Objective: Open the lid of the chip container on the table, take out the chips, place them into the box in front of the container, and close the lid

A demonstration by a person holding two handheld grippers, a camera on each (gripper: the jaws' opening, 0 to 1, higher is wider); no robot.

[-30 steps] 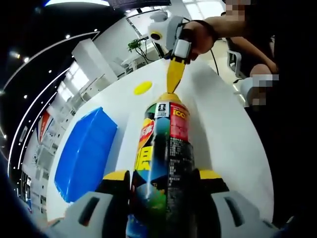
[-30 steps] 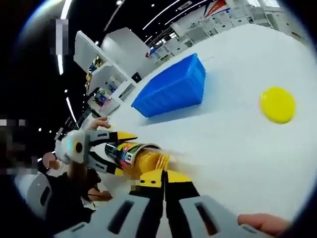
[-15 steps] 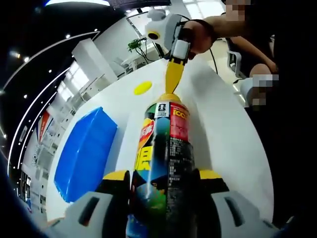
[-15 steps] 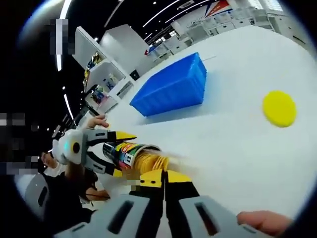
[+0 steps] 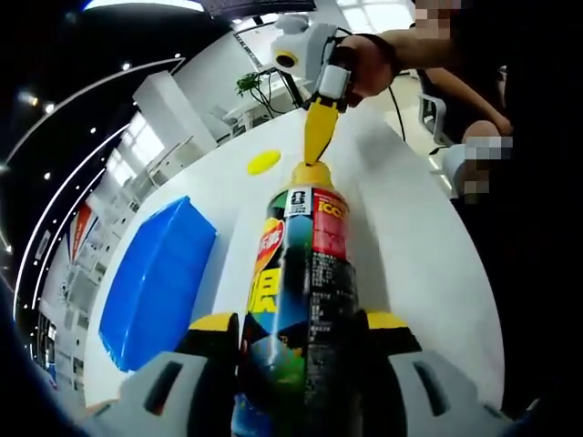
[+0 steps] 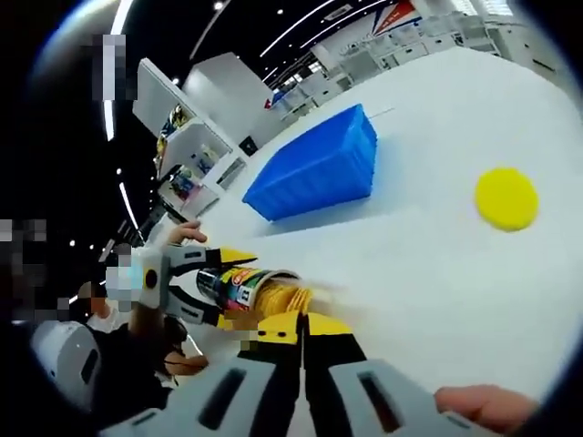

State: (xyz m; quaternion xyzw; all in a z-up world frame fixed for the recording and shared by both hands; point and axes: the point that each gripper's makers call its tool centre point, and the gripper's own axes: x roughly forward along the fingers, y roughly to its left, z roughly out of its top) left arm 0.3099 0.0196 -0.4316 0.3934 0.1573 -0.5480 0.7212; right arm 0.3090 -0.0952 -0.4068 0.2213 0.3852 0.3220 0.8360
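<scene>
Layout referenced to chip container (image 5: 305,300), left gripper view. Container lain on table (image 5: 410,237), clamped between jaws of left gripper (image 5: 301,341). Box (image 5: 157,282) set on table left of container, apart from it. Lid (image 5: 263,162) laid flat on table beyond container's open end, toward left. Right gripper (image 5: 319,137) positioned just beyond open end, jaws closed. Chips (image 6: 278,296) seen protruding from container mouth, right gripper view.

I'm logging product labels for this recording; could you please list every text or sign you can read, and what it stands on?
"ICO": white letters on the red panel near the top of the chip container, partly cut off.
Large yellow characters on the container's side: cut off, unreadable.
Fine print on its red and black panels: too small.
Banner in the background, right gripper view: too blurred.
</scene>
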